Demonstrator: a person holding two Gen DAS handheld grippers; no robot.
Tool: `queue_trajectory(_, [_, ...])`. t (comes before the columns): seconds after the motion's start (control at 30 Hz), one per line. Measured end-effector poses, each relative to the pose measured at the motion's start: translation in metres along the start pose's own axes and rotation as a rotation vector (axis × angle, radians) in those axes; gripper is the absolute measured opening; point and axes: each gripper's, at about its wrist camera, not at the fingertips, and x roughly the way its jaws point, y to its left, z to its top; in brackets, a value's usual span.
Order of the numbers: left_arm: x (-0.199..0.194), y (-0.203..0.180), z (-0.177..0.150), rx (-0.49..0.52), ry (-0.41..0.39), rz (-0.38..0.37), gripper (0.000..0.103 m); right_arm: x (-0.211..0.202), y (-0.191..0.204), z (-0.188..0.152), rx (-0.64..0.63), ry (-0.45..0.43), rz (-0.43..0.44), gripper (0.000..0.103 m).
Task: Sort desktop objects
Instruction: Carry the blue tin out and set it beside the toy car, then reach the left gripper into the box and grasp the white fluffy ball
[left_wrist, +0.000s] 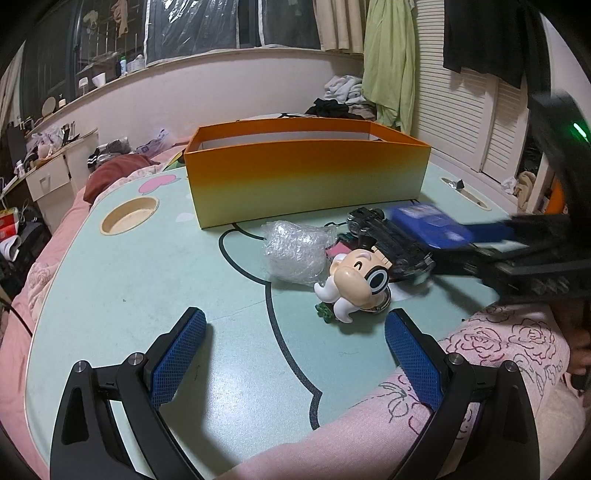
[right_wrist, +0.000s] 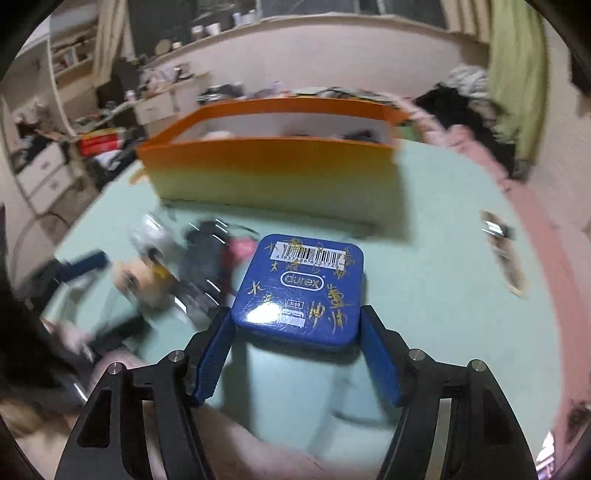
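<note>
Tin (right_wrist: 301, 291), blue and flat, sits clamped by its near corners in my right gripper (right_wrist: 298, 334), above the table short of the orange box (right_wrist: 266, 173). Such a shallow hold could let it pivot out. My left gripper (left_wrist: 295, 354) hangs wide, empty, near the figurine (left_wrist: 354, 286).

Indoor light is dim and even, with dark vignetted corners and strongly bowed fisheye edges in both views. The left wrist view is mostly sharp; only the right hand-held gripper (left_wrist: 491, 236) smears with motion. The right wrist view blurs throughout, the toys unreadable, yet the blue tin (right_wrist: 301, 290) stays crisp, with white glare on its lid and a soft shadow beneath it on the surface (right_wrist: 436, 280).
</note>
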Motion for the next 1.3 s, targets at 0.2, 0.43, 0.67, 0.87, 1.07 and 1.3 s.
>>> queue_trajectory(0.2, [0.001,0.001,0.002,-0.001,-0.001,-0.004,0.097,-0.012,0.001,-0.009,0.007,-0.067,-0.045,0.080])
queue_trajectory(0.43, [0.004,0.004,0.002,0.005,0.001,-0.002,0.097,-0.028,-0.006,-0.038,0.048,-0.090,-0.100,0.103])
queue_trajectory(0.67, [0.007,0.005,0.002,0.008,0.002,-0.004,0.097,-0.025,-0.005,-0.033,0.016,-0.078,-0.114,0.103])
queue_trajectory(0.87, [0.007,0.005,0.001,0.010,0.002,-0.005,0.097,-0.026,-0.006,-0.033,0.016,-0.078,-0.114,0.103])
queue_trajectory(1.07, [0.006,0.007,0.001,0.010,0.003,-0.011,0.097,-0.026,-0.005,-0.033,0.017,-0.080,-0.112,0.103])
queue_trajectory(1.3, [-0.010,0.021,0.020,-0.026,0.006,-0.064,0.065,-0.025,-0.006,-0.032,0.016,-0.082,-0.103,0.103])
